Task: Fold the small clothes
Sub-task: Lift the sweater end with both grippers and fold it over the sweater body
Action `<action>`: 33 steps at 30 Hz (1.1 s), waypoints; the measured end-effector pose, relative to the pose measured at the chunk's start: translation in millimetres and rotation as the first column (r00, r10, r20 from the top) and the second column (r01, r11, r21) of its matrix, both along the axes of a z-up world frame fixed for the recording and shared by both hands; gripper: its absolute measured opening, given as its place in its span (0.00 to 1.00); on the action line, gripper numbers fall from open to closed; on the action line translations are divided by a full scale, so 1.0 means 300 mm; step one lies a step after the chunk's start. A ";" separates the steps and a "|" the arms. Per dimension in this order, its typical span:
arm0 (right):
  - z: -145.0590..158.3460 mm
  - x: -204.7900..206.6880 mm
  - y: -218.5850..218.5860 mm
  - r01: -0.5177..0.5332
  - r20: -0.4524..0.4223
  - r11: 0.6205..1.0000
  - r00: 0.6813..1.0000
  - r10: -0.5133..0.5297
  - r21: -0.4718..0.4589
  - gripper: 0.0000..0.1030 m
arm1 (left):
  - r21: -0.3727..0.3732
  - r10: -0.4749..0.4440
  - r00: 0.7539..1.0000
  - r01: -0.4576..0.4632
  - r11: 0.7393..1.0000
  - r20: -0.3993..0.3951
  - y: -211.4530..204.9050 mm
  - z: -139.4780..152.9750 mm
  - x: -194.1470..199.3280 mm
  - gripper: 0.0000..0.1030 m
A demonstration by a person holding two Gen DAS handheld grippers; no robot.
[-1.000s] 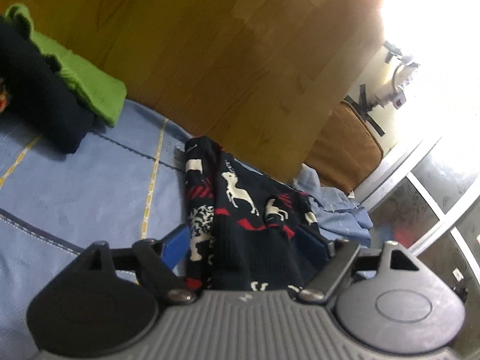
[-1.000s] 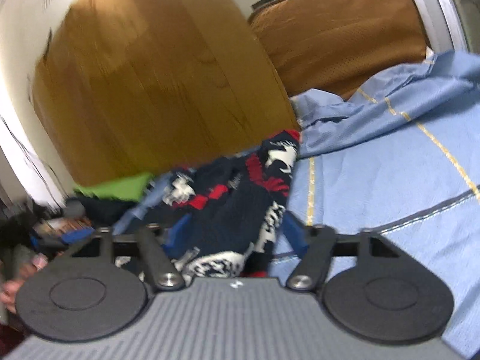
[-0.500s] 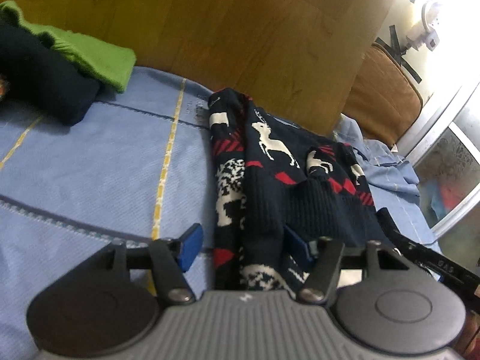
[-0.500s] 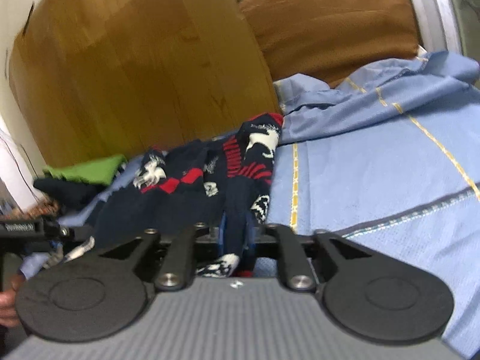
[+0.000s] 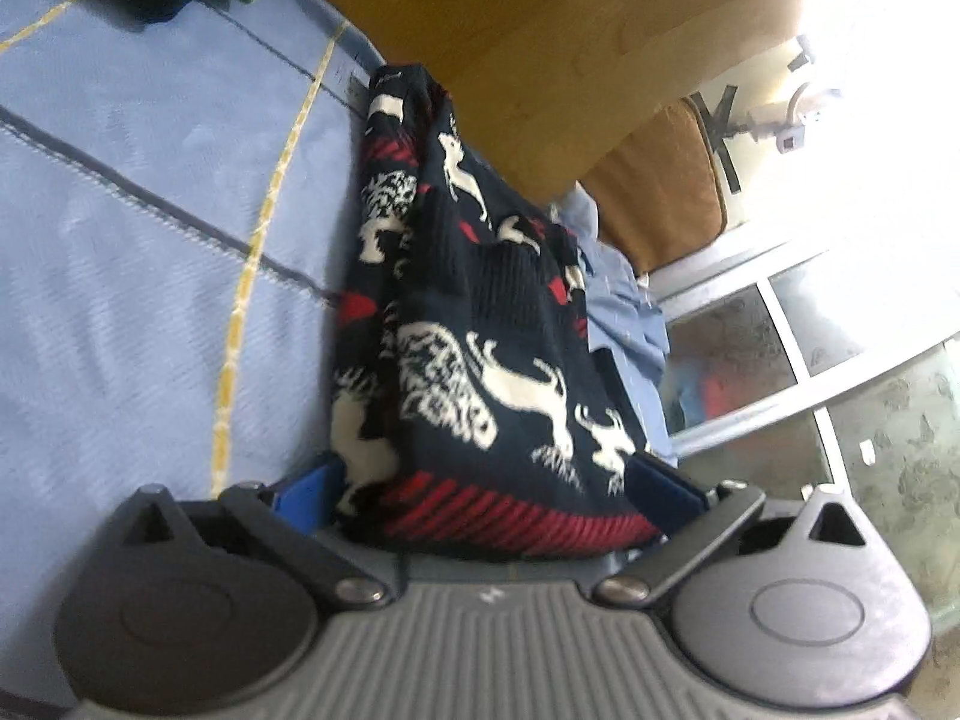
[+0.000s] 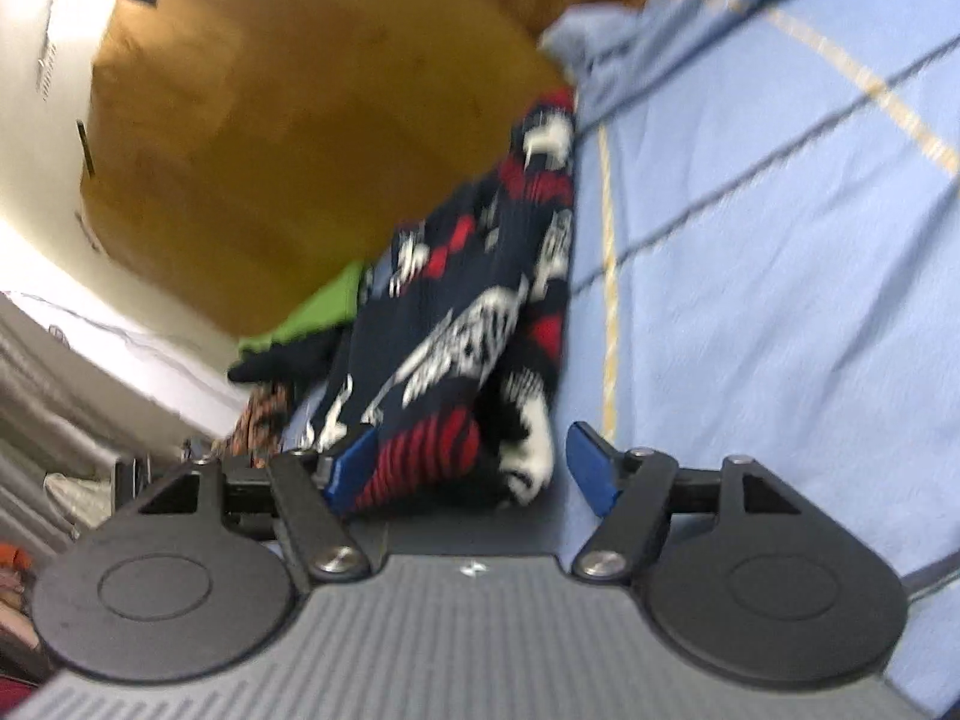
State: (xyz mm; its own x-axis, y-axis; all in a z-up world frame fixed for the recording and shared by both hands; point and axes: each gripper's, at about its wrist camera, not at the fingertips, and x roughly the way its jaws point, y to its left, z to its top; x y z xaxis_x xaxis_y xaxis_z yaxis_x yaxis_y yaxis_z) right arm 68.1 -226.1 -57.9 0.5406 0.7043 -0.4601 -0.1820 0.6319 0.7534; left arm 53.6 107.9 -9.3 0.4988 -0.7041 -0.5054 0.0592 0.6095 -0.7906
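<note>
The sweater lies bunched on the blue bed sheet by the wooden headboard. Both the left gripper and right gripper have jaws opening around its red hem, not pressing. The knit looks soft, limp and light; I would grip the thick hem corners.

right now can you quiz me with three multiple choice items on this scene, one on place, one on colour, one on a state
1. Where does the patterned sweater lie?
A. on the blue bedspread near the wooden headboard
B. on the floor
C. on a chair

2. What colour is the sweater's striped hem?
A. yellow
B. red
C. green

3. How do the jaws of the right gripper stand?
A. clamped shut on the bedspread
B. folded out of view
C. apart, opening, with sweater cloth between them

Answers: 1 A, both views show it on the spread beside the board; 2 B, red stripes sit nearest each camera; 3 C, its blue pads stand apart around the hem.
</note>
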 end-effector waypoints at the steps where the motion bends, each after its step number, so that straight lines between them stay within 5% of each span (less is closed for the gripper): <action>1: -0.006 0.010 0.023 0.001 0.012 1.000 1.000 -0.001 0.002 0.68 | 0.020 -0.003 1.000 0.003 1.000 0.013 -0.026 0.003 0.011 0.99; 2: -0.010 0.021 0.048 -0.004 0.031 1.000 1.000 0.004 -0.006 0.69 | 0.037 -0.002 1.000 0.001 0.999 0.027 -0.046 0.003 0.019 0.96; 4: -0.011 0.051 0.106 -0.006 0.082 0.999 0.997 0.009 -0.032 0.68 | 0.080 0.022 0.998 -0.026 0.996 0.054 -0.066 -0.004 0.031 0.73; 5: -0.013 0.065 0.129 0.006 0.092 0.999 0.996 -0.001 -0.054 0.65 | 0.107 0.045 0.998 -0.049 0.993 0.041 -0.067 -0.006 0.041 0.48; 8: -0.015 0.095 0.155 0.044 0.047 0.997 0.998 -0.041 -0.070 0.44 | 0.100 0.069 0.997 -0.067 0.993 -0.024 -0.036 -0.007 0.050 0.35; 11: 0.011 0.079 0.159 0.046 0.035 0.996 0.998 -0.043 -0.079 0.32 | 0.142 0.057 0.998 -0.057 0.988 0.009 -0.042 0.037 0.010 0.28; 19: 0.149 -0.113 0.152 -0.101 0.107 0.990 0.988 0.111 -0.094 0.31 | 0.154 -0.039 0.995 0.024 0.988 0.096 -0.006 0.155 -0.197 0.27; 22: 0.107 -0.186 0.164 -0.187 0.066 0.972 0.978 0.198 -0.143 0.37 | 0.193 -0.069 0.996 0.055 0.980 0.064 0.000 0.115 -0.284 0.27; 24: 0.060 -0.206 0.166 -0.205 0.013 0.965 0.978 0.210 -0.165 0.45 | 0.222 -0.057 0.998 0.052 0.974 0.019 0.005 0.068 -0.313 0.36; 27: 0.047 -0.171 0.095 -0.138 0.011 0.983 0.990 0.141 -0.121 0.47 | 0.146 -0.019 0.999 0.023 0.989 -0.027 0.067 0.046 -0.280 0.39; 33: 0.166 -0.039 -0.031 0.093 0.199 0.987 0.978 -0.066 -0.134 0.50 | 0.245 0.070 0.985 -0.107 0.964 0.155 0.135 0.175 -0.125 0.57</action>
State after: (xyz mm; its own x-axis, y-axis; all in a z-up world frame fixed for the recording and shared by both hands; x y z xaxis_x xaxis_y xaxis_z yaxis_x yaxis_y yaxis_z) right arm 56.5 -235.2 -8.0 0.6807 0.5906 -0.4335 -0.2603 0.7480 0.6105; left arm 16.2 148.5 43.1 0.6338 -0.5131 -0.5788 0.0973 0.7952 -0.5984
